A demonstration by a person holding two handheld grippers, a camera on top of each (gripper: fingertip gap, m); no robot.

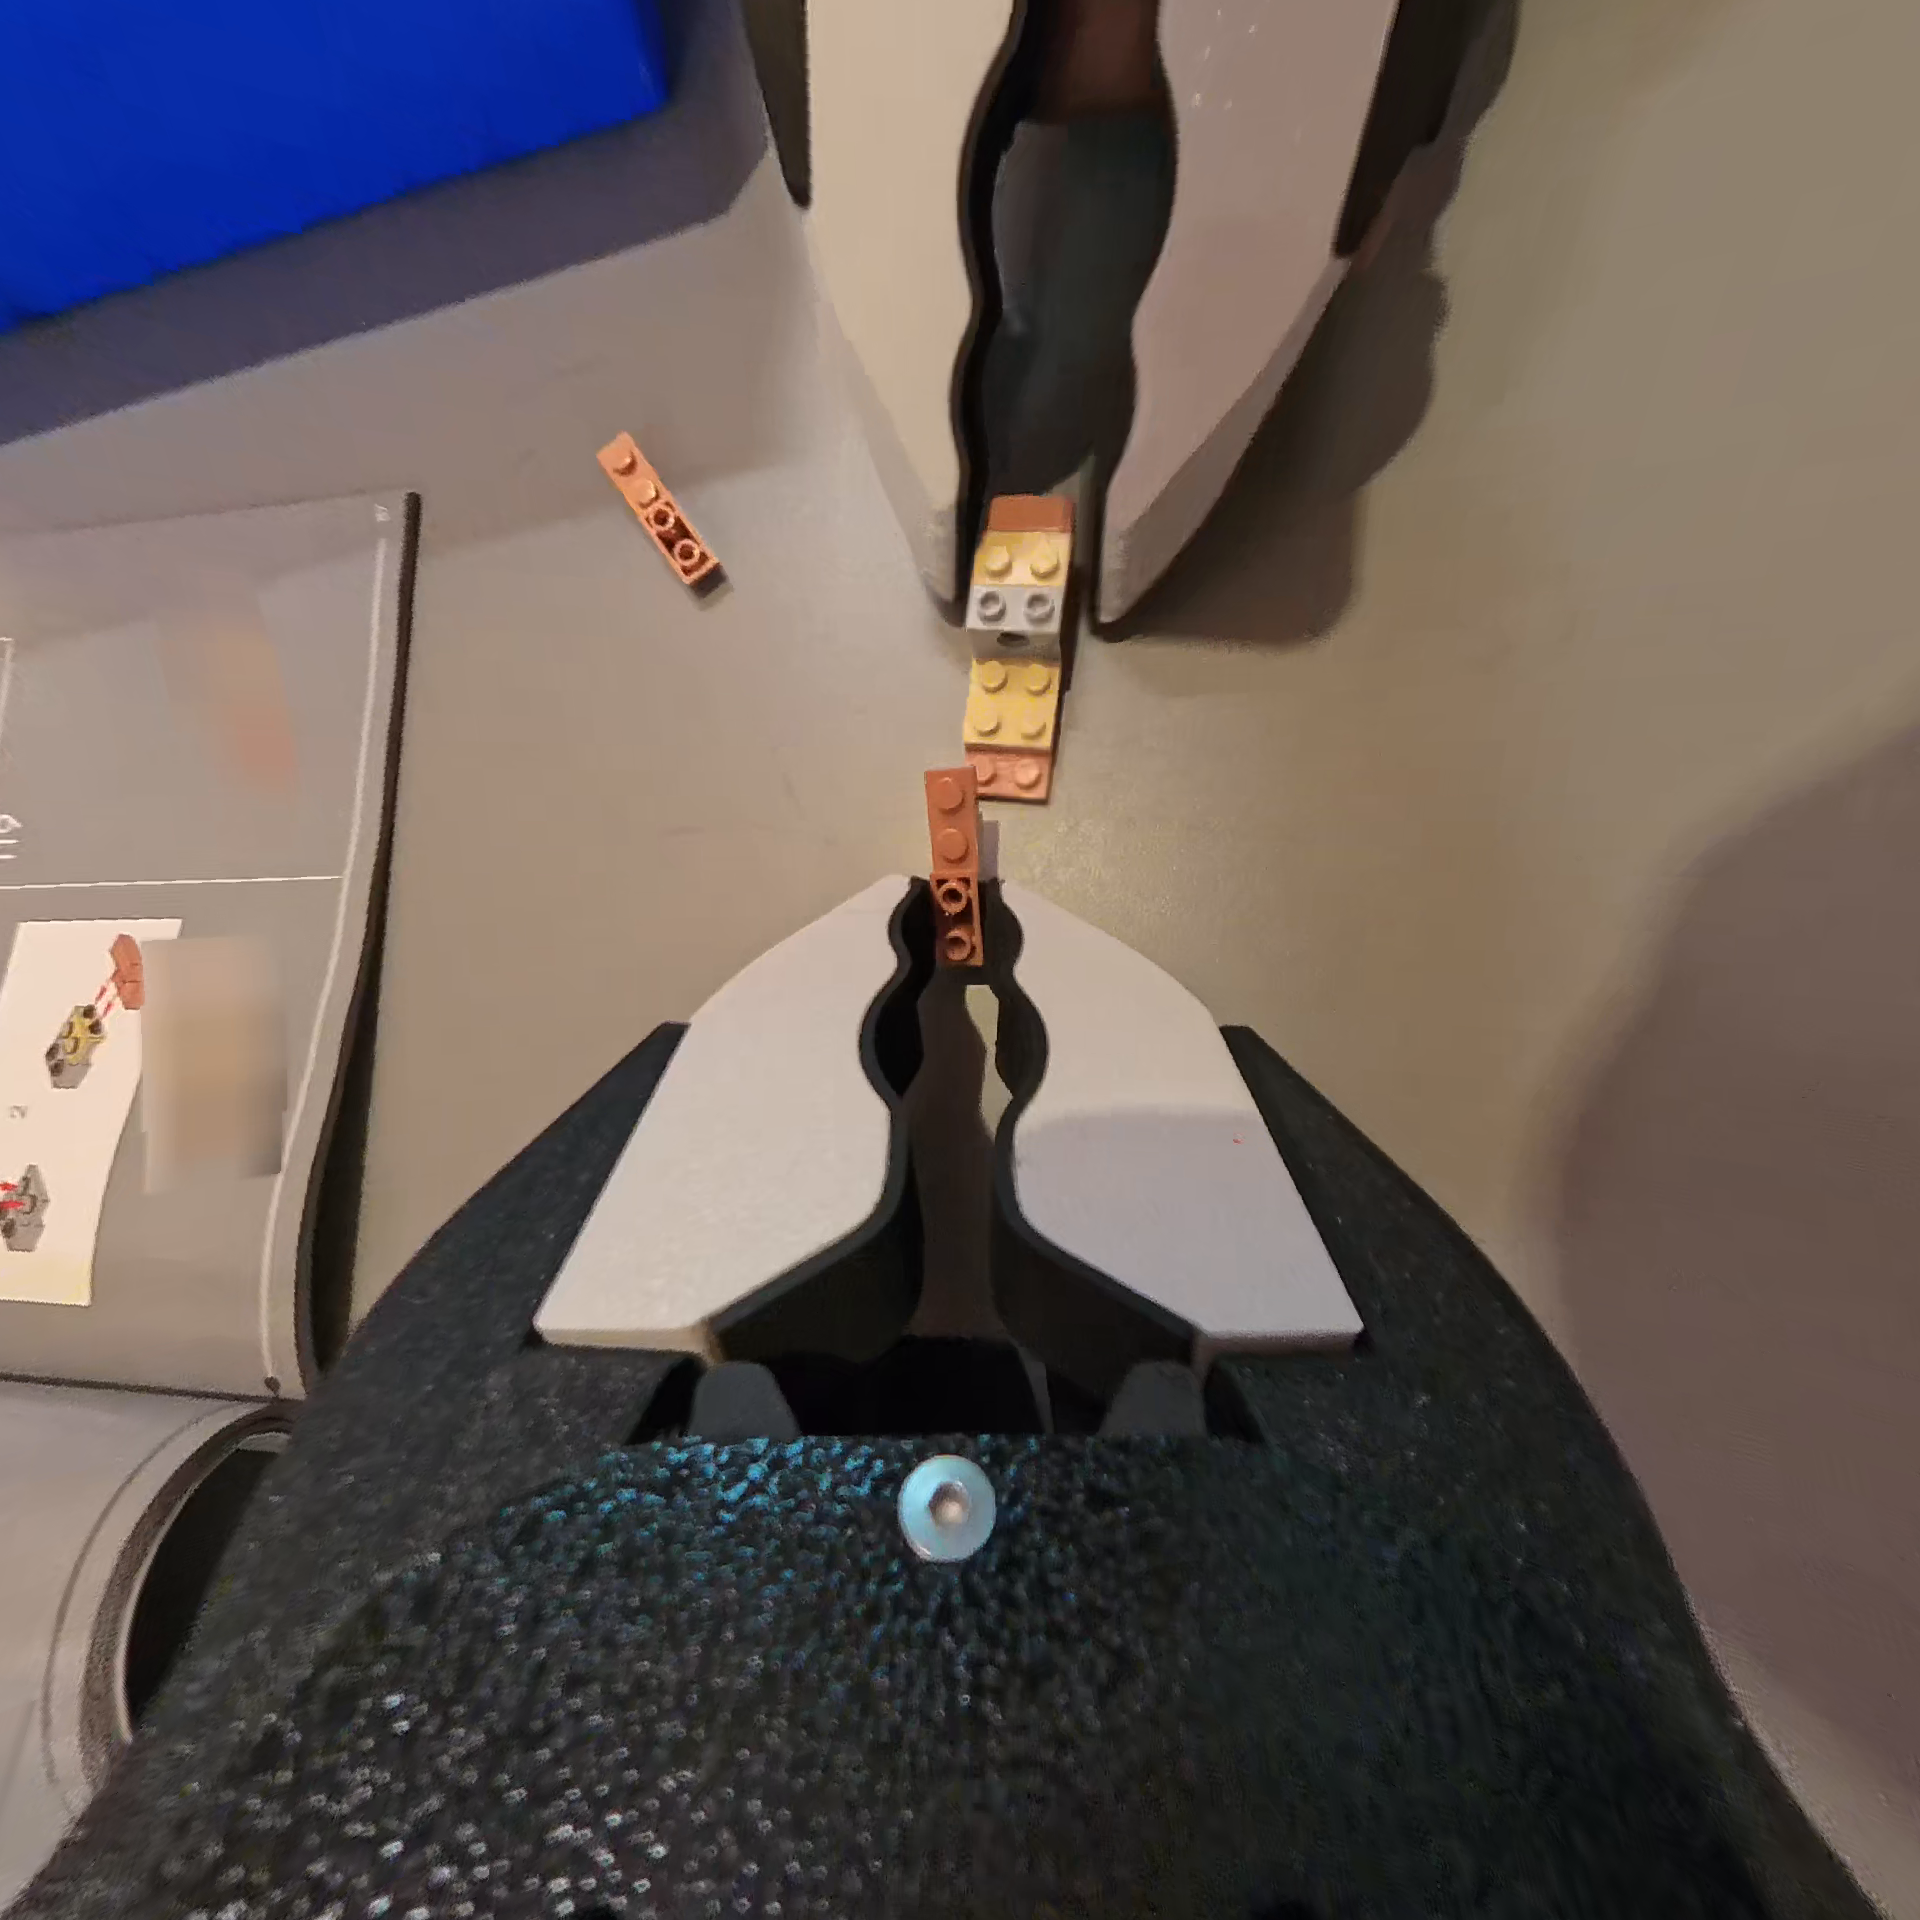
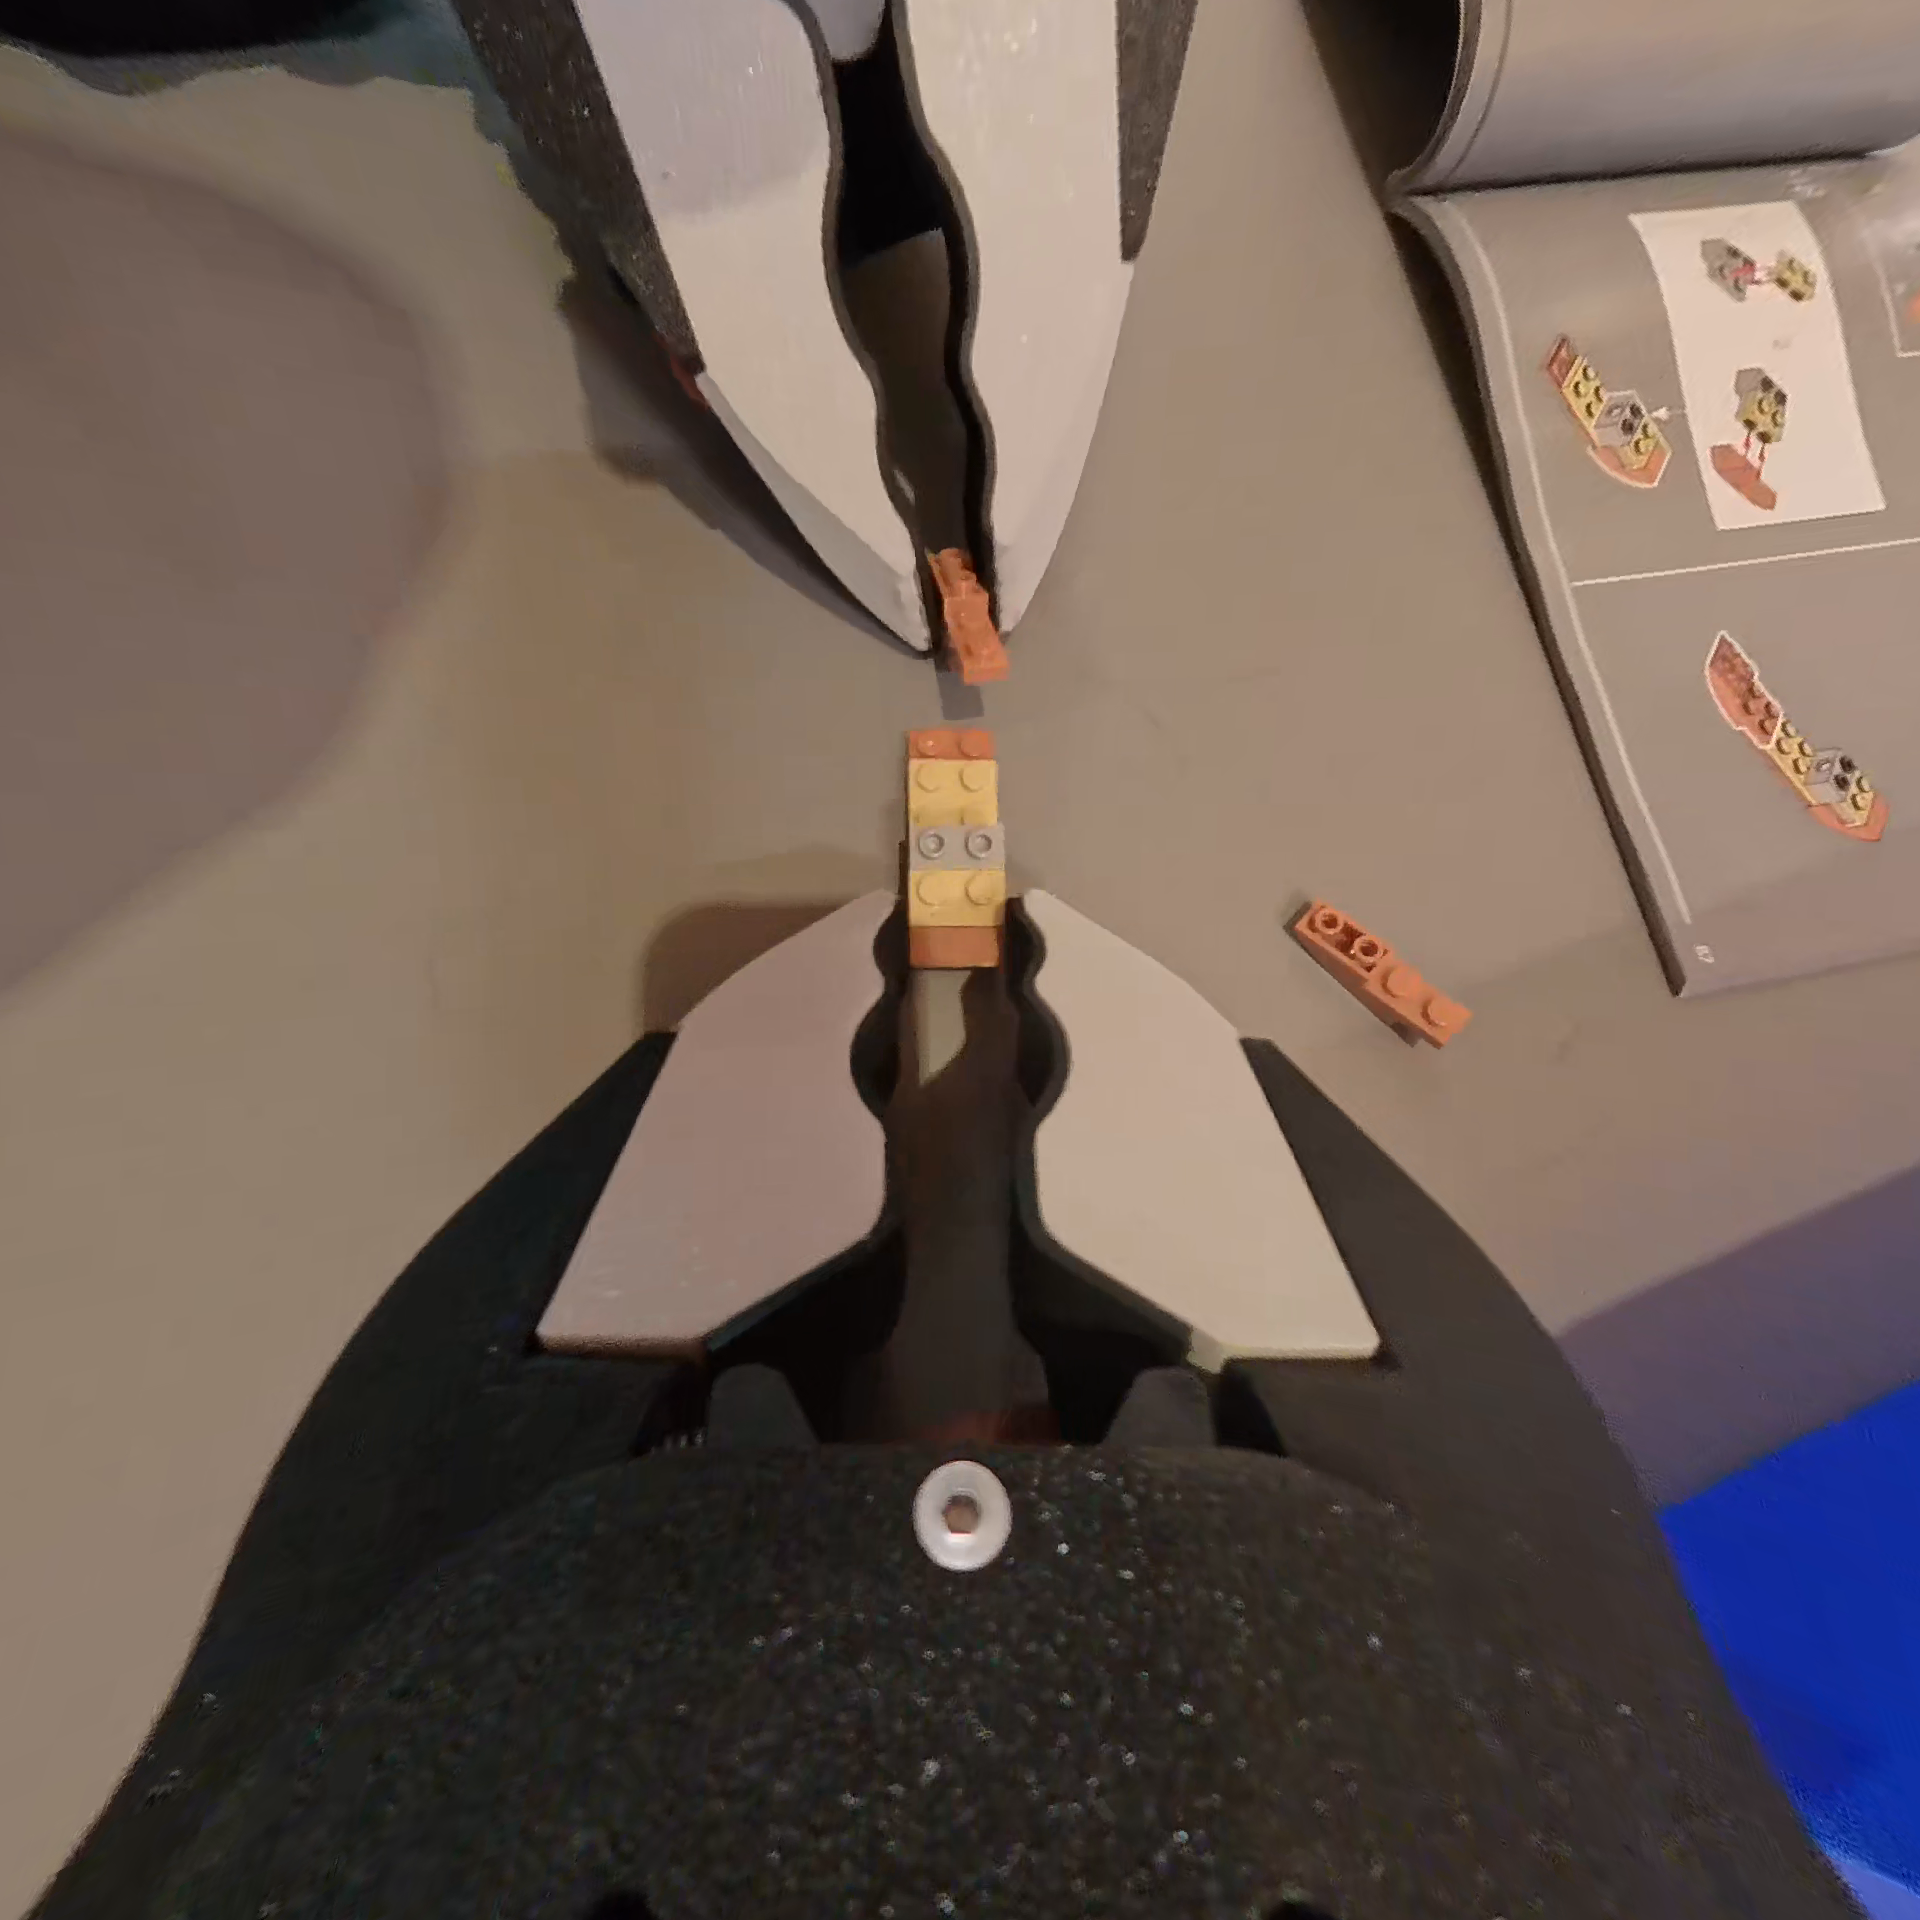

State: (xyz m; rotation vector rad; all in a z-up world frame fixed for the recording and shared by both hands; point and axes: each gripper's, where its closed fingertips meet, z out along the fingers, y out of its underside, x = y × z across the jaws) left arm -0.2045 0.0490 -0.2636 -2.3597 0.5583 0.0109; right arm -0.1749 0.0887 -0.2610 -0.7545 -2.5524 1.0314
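Fingers of your left gripper [image 1: 956, 914] pinch a brown brick [image 1: 953, 862], angled down toward the table [image 1: 1351, 727]; your right gripper [image 2: 951, 935], opposite, clamps the brick assembly's [image 2: 954, 842] end.

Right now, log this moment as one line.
left gripper: shut on brown piece | right gripper: shut on brick assembly | spare brown piece: on table
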